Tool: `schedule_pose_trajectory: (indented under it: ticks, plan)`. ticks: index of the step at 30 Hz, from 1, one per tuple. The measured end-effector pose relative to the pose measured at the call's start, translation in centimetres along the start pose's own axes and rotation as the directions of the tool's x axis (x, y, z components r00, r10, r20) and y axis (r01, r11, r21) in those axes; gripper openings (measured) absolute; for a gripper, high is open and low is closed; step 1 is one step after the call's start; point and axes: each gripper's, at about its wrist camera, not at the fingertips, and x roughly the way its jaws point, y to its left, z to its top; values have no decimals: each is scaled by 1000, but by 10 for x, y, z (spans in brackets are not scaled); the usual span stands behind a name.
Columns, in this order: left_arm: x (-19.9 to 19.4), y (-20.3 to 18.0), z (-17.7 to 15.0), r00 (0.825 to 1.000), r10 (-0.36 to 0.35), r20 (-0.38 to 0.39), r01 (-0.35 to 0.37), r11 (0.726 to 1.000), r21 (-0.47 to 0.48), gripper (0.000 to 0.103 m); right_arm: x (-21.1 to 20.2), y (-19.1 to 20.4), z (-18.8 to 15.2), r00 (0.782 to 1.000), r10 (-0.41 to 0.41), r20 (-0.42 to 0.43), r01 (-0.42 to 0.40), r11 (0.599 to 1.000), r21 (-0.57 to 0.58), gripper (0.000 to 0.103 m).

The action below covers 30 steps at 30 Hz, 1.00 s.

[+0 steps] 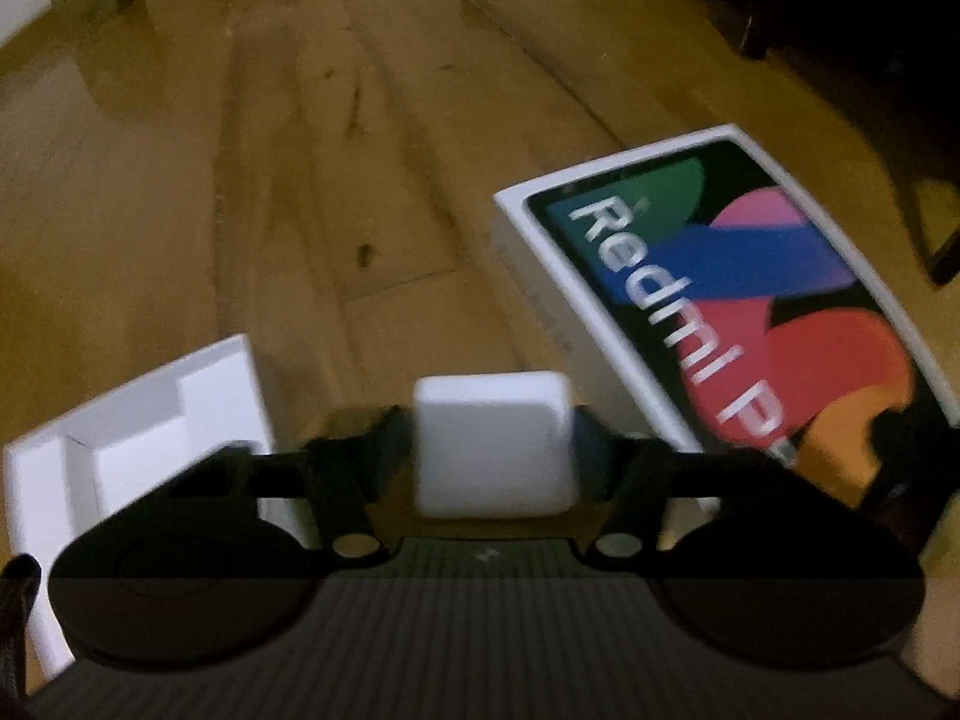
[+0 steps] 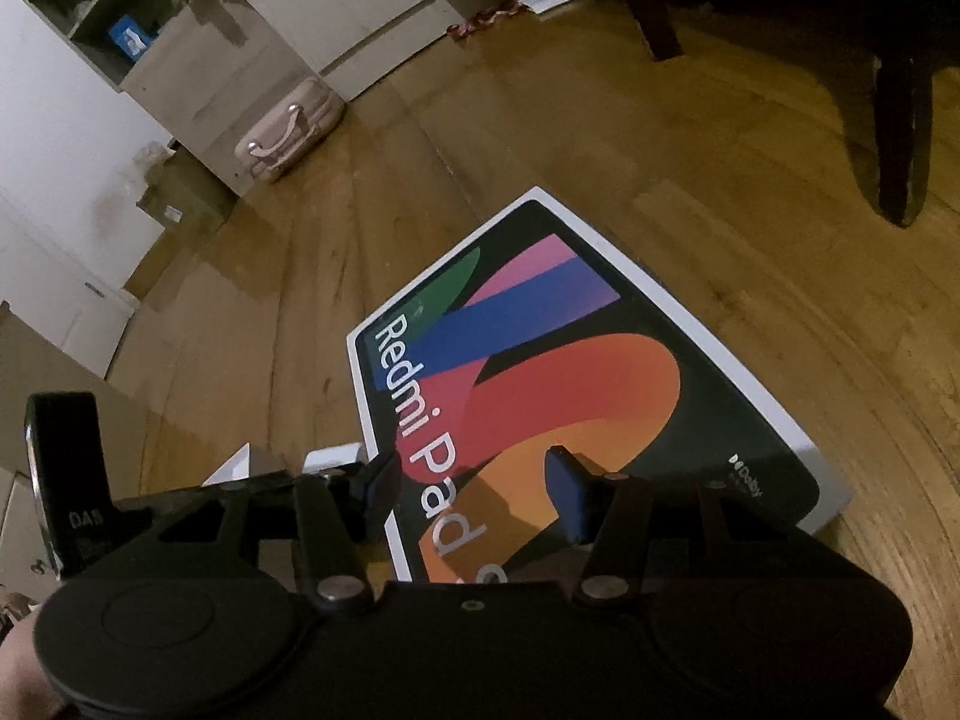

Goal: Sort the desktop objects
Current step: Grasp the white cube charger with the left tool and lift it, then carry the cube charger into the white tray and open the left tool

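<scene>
My left gripper (image 1: 493,450) is shut on a small white square block, likely a charger (image 1: 493,441), held above the wooden floor. A white moulded tray insert (image 1: 138,438) lies just left of it. A colourful Redmi Pad box lid (image 1: 738,300) lies flat to the right. In the right wrist view my right gripper (image 2: 477,495) is open and empty, hovering over the near end of the same box (image 2: 570,360). A corner of the white tray (image 2: 240,468) and part of the white block (image 2: 333,456) peek out behind its left finger.
The surface is a wooden floor (image 1: 300,150). A pink bag (image 2: 288,135) lies by white cabinets (image 2: 72,192) at the far left. Dark furniture legs (image 2: 900,120) stand at the far right. A black handheld device (image 2: 66,480) shows at the left edge.
</scene>
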Motion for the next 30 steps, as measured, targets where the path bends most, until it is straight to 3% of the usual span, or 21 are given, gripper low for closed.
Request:
schedule_pose_trajectory:
  ticks: [5, 13, 23, 30]
  plan:
    - [1, -8, 5, 1000, 28, -14, -27, 999, 31, 54, -3, 1, 1, 1000, -9, 12, 9, 1000, 5, 59]
    - [0, -5, 0, 999, 42, -5, -42, 999, -20, 54, 0, 2, -2, 1000, -11, 0, 11, 1000, -2, 59]
    - [2, 8, -4, 999, 7, 34, -4, 995, -96, 55, 1, 3, -4, 1000, -24, -13, 24, 1000, -11, 59]
    - [-2, -4, -6, 999, 46, 23, -45, 997, -69, 54, -3, 6, -3, 999, -43, 23, 44, 999, -23, 59]
